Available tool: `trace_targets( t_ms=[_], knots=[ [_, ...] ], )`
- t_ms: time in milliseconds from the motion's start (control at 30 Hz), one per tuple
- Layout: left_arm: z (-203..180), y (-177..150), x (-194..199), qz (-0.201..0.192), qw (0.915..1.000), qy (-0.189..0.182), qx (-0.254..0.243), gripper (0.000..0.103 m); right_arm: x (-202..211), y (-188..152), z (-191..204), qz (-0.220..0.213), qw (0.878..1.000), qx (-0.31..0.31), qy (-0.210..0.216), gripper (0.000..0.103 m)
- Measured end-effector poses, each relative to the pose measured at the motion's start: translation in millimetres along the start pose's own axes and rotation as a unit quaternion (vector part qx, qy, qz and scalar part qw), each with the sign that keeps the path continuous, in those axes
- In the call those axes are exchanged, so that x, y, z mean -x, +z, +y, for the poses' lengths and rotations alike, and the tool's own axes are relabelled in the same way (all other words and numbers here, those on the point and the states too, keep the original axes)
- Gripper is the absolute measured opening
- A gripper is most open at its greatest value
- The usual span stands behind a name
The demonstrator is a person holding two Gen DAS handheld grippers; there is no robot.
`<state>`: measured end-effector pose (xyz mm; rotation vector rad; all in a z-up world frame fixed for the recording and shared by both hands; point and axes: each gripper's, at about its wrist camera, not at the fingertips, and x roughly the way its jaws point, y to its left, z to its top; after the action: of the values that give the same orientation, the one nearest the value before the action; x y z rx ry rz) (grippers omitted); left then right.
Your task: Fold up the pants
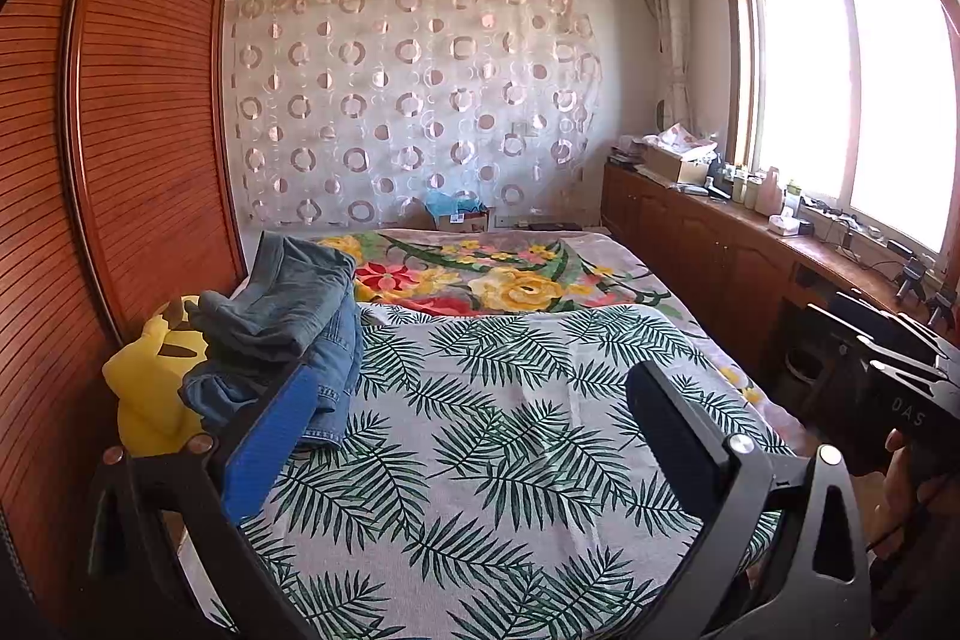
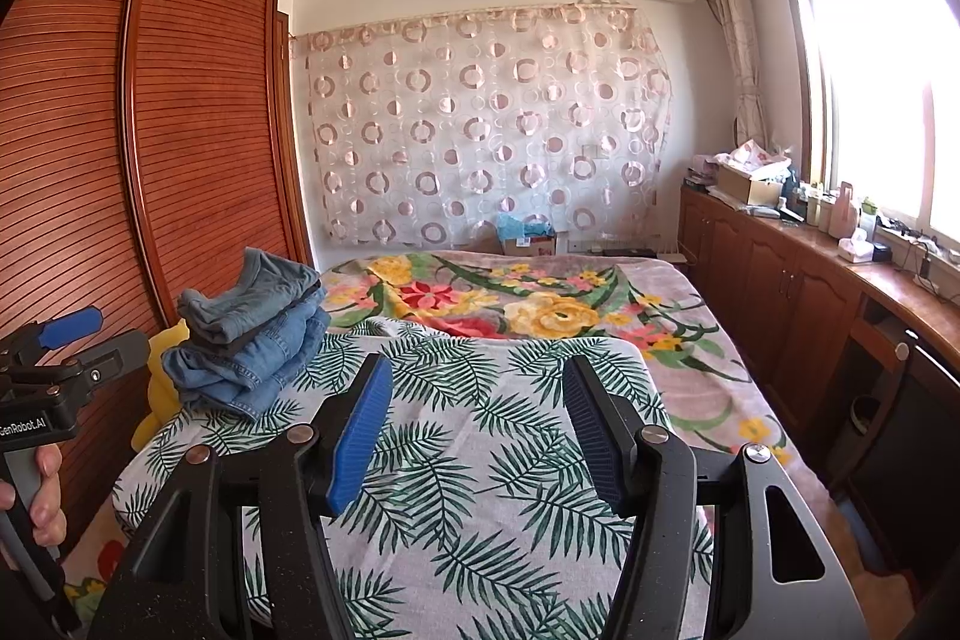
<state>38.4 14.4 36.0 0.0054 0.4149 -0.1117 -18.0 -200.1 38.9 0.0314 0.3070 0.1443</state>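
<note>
A heap of several blue denim pants (image 1: 288,316) (image 2: 252,334) lies at the left edge of the bed, partly on the leaf-print sheet (image 1: 510,430) (image 2: 480,460). The top pairs look roughly folded and the lower ones are rumpled. My left gripper (image 1: 474,376) hovers over the sheet, open and empty, with its blue-padded finger just right of the heap. My right gripper (image 2: 478,364) is also open and empty over the middle of the sheet, right of the pants. Each gripper is hand-held, and each shows at the edge of the other's view.
A yellow plush toy (image 1: 150,382) (image 2: 159,388) sits behind the pants against the slatted wooden wardrobe (image 1: 120,160). A floral blanket (image 1: 510,274) covers the far half of the bed. A wooden cabinet counter (image 2: 870,280) with bottles and boxes runs under the window on the right.
</note>
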Motion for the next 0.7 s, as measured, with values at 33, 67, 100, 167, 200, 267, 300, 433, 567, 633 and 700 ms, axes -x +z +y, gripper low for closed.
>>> trace_targets(
  t_ms=[33,67,100,167,200,267,300,433,567,633,700],
  knots=[
    [0.2,-0.1,0.1,0.000,1.0000,-0.001,0.000,0.103,0.2,-1.2,1.9,0.000,1.000,0.000,0.000,0.061],
    [0.0,-0.2,-0.1,0.000,1.0000,-0.001,0.001,0.103,0.0,-0.9,1.5,0.000,1.000,0.000,0.000,0.061],
    [-0.3,-0.2,-0.1,0.000,1.0000,0.000,0.000,0.103,0.2,-1.2,1.9,0.000,1.000,0.001,0.000,0.061],
    [0.0,-0.4,-0.1,0.000,1.0000,-0.001,0.001,0.103,0.2,-1.2,1.7,0.000,1.000,0.000,0.000,0.061],
    [-0.2,-0.4,-0.1,0.000,1.0000,-0.001,0.000,0.103,0.1,-1.2,1.7,0.000,1.000,0.000,0.000,0.061],
    [0.0,-0.5,-0.1,0.000,1.0000,0.000,0.000,0.103,0.2,-1.2,1.6,0.000,1.000,0.000,0.000,0.061],
    [-0.2,-0.5,-0.1,0.000,1.0000,0.000,0.000,0.103,-0.2,-0.7,1.2,-0.001,1.000,0.001,0.000,0.061],
    [-0.2,-0.8,0.1,0.000,1.0000,0.000,0.000,0.103,-0.7,-2.5,3.8,-0.001,1.000,0.001,-0.001,0.061],
    [-0.4,-0.8,-0.1,0.000,1.0000,0.000,0.001,0.103,-0.6,-2.6,4.0,-0.001,1.000,0.001,-0.001,0.061],
    [-0.3,-0.8,0.0,0.000,1.0000,0.000,0.000,0.103,-0.6,-2.6,3.9,-0.001,1.000,0.001,-0.001,0.062],
    [-0.1,-1.0,0.1,0.000,1.0000,0.000,0.001,0.103,-0.7,-2.6,3.8,0.000,1.000,0.000,-0.001,0.062]
  ],
)
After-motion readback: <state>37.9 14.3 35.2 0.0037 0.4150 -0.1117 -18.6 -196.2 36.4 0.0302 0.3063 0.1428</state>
